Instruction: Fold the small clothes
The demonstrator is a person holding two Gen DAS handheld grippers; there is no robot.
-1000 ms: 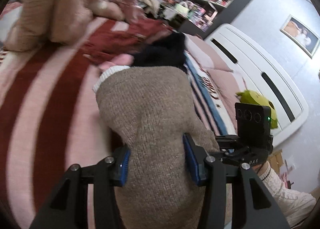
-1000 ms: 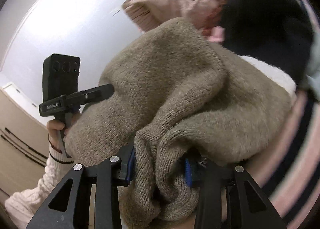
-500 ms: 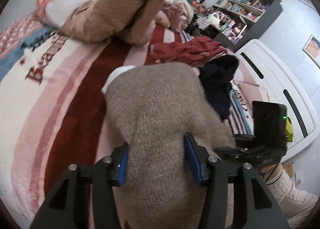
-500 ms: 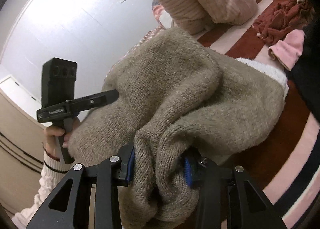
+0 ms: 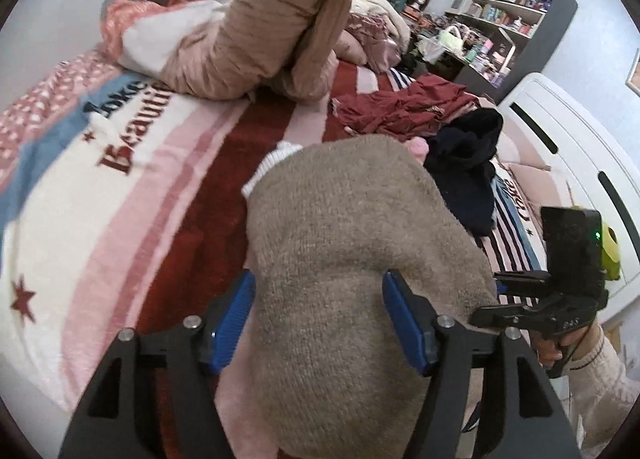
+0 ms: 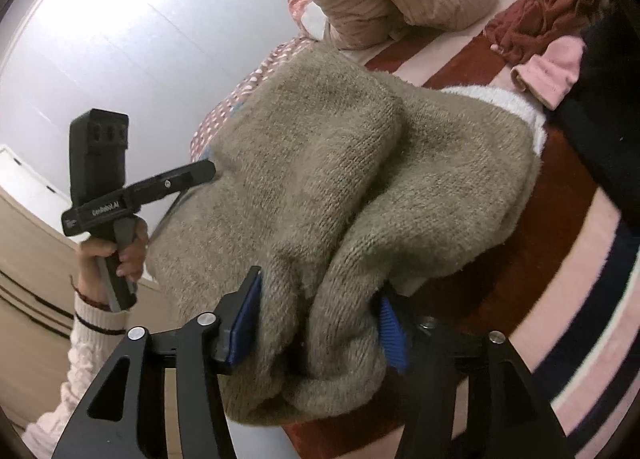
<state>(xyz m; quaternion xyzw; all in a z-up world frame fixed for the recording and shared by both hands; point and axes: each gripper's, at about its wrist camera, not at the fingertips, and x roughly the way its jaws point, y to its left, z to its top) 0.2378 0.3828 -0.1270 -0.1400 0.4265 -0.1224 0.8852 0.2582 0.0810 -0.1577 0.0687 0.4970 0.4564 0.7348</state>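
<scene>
One brown knit sweater (image 5: 352, 259) on the striped blanket (image 5: 100, 259), near its front edge, between two grippers.
Both the left gripper (image 5: 320, 323) and right gripper (image 6: 316, 319) have just been opening; the sweater sits between loosened blue pads, no longer clamped as a second ago. Beyond lie one pink garment (image 6: 552, 71), one black (image 5: 468, 167), one dark red (image 5: 404, 107). The blanket reads "Beauti"; the left gripper's body reads "GenRobot.AI".

The left claw (image 5: 320, 315) has just been opening; its blue pads (image 5: 404, 323) flank the taupe knitted sweater (image 5: 344, 243), which lies bunched on the striped bed blanket (image 5: 120, 219). Far right of it lie a dark navy garment (image 5: 468, 167) and a maroon one (image 5: 404, 107). The right claw (image 5: 560, 291) shows at near right.
</scene>
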